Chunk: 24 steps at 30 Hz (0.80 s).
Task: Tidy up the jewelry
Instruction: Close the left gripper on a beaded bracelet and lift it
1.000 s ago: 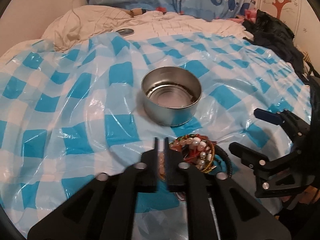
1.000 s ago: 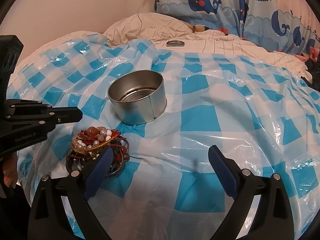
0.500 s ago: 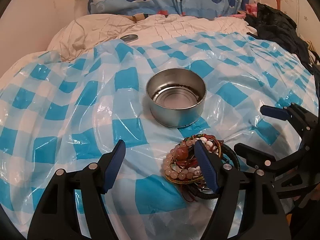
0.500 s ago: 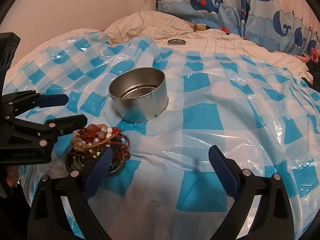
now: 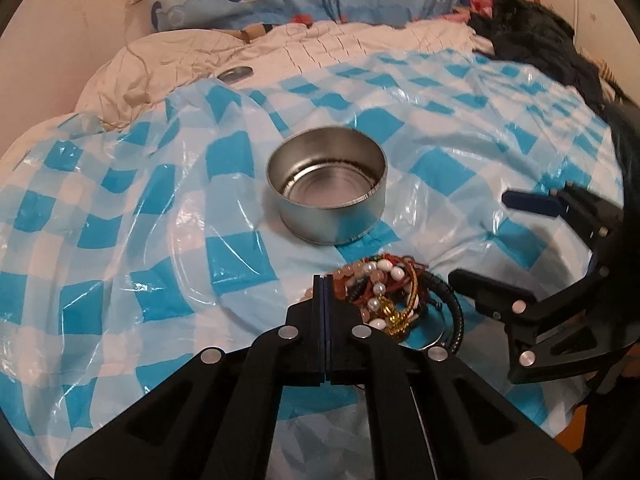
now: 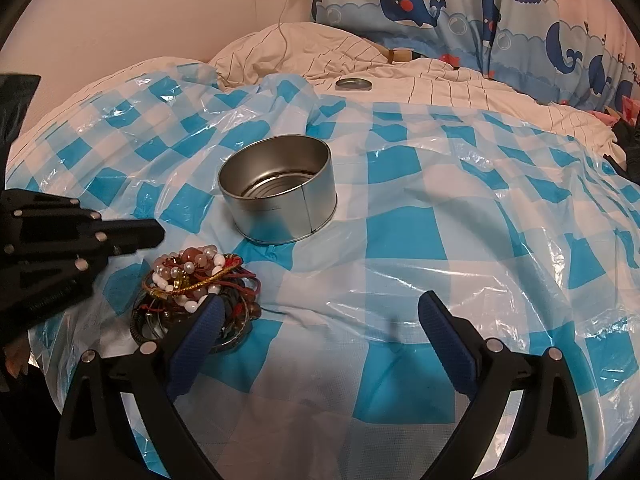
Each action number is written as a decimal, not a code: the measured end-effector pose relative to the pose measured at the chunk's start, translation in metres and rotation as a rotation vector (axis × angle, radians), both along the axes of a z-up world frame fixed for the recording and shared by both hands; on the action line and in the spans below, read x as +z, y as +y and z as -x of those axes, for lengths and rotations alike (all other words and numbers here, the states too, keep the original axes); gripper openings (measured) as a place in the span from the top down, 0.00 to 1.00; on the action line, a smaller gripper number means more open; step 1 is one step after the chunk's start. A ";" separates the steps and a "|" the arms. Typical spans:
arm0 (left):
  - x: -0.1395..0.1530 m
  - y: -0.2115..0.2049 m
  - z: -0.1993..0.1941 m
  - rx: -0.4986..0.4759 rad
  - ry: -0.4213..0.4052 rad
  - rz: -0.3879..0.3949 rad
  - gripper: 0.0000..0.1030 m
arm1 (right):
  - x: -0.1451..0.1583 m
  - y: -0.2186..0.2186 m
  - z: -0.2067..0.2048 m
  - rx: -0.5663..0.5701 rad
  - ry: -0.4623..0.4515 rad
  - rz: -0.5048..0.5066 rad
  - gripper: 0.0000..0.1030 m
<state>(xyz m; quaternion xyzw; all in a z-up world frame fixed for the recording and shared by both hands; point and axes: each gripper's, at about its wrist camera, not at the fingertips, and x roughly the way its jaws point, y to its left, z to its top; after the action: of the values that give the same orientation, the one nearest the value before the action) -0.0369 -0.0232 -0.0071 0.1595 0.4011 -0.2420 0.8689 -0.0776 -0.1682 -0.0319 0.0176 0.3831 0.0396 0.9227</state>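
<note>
The right gripper (image 6: 320,336) is spread wide over bare blue-and-white plastic sheet (image 6: 400,240), with lots of free room on its right side. Its left finger (image 6: 196,340) sits at the edge of the jewelry pile (image 6: 192,284). The left gripper (image 5: 323,280) is pressed tight together, holding nothing, its tips just beside the pile. A little farther stands the empty tin (image 5: 328,192). Far back, a small lid (image 6: 353,84) lies on the white bedding (image 6: 400,68)

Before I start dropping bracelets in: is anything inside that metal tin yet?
The metal tin looks empty: bare ridged bottom in both views, with a dark line where wall meets base. Its near wall hides a sliver of the floor. The jewelry pile sits outside it on the checkered sheet.
</note>
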 end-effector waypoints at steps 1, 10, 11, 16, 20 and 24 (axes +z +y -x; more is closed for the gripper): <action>0.003 0.003 -0.001 0.005 0.003 0.020 1.00 | 0.000 0.000 0.000 0.001 0.000 0.001 0.09; 0.036 0.053 -0.019 0.092 0.030 0.291 1.00 | 0.000 0.001 0.000 0.001 -0.003 0.004 0.09; 0.038 0.056 -0.021 0.099 0.034 0.306 1.00 | 0.001 0.001 0.000 0.004 -0.007 0.003 0.09; 0.028 0.053 -0.026 0.067 0.097 0.293 1.00 | 0.005 0.012 0.002 0.050 -0.039 0.018 0.07; 0.006 0.028 -0.019 -0.005 0.146 0.195 0.95 | 0.005 0.018 0.003 0.064 -0.039 0.054 0.07; 0.004 0.014 -0.003 -0.079 0.093 0.150 0.57 | 0.003 0.015 0.002 0.039 -0.024 0.071 0.07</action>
<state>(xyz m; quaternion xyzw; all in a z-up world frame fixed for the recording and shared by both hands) -0.0341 -0.0093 -0.0031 0.0984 0.4152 -0.3125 0.8487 -0.0793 -0.1533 -0.0290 -0.0231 0.3736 0.0440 0.9263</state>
